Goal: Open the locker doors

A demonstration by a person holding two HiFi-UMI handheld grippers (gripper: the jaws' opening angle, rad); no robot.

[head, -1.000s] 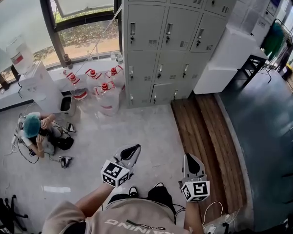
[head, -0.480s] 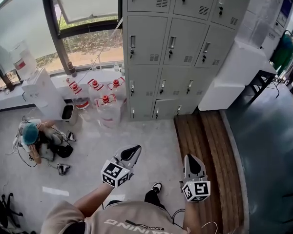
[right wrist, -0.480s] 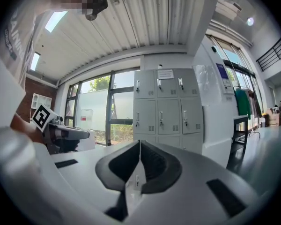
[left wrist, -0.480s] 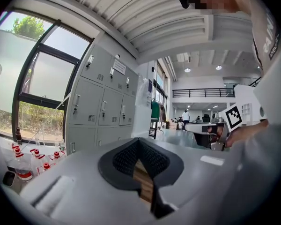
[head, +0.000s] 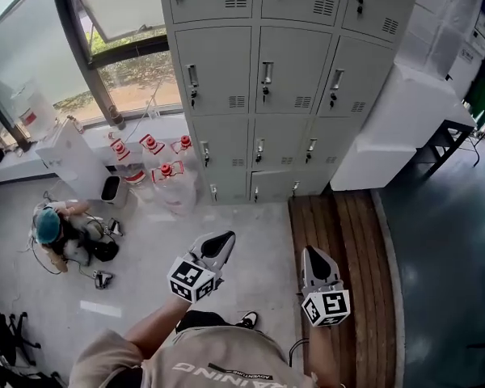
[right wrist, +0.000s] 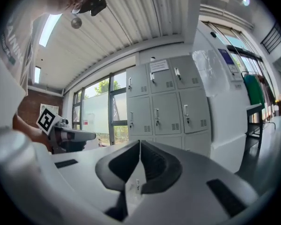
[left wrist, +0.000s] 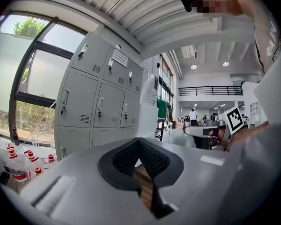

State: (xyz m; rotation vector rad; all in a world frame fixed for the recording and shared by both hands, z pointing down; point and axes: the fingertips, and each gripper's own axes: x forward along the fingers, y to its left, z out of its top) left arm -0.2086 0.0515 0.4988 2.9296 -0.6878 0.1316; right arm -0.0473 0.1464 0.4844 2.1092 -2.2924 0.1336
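Ahead, tall upright locker doors (head: 218,69), all closed.

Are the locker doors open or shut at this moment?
Shut: every visible door of the lockers sits flush in its frame, with no gap or swung panel.

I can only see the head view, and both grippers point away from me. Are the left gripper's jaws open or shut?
Observer: The left gripper is shut. Its own view shows the jaws meeting at the tips with nothing between them.
Operator: And the right?
Observer: The right gripper is shut too, and empty.
Operator: Anything high on the lockers that my view cuts off?
Observer: A paper sheet is stuck near the top of the middle column of the lockers.
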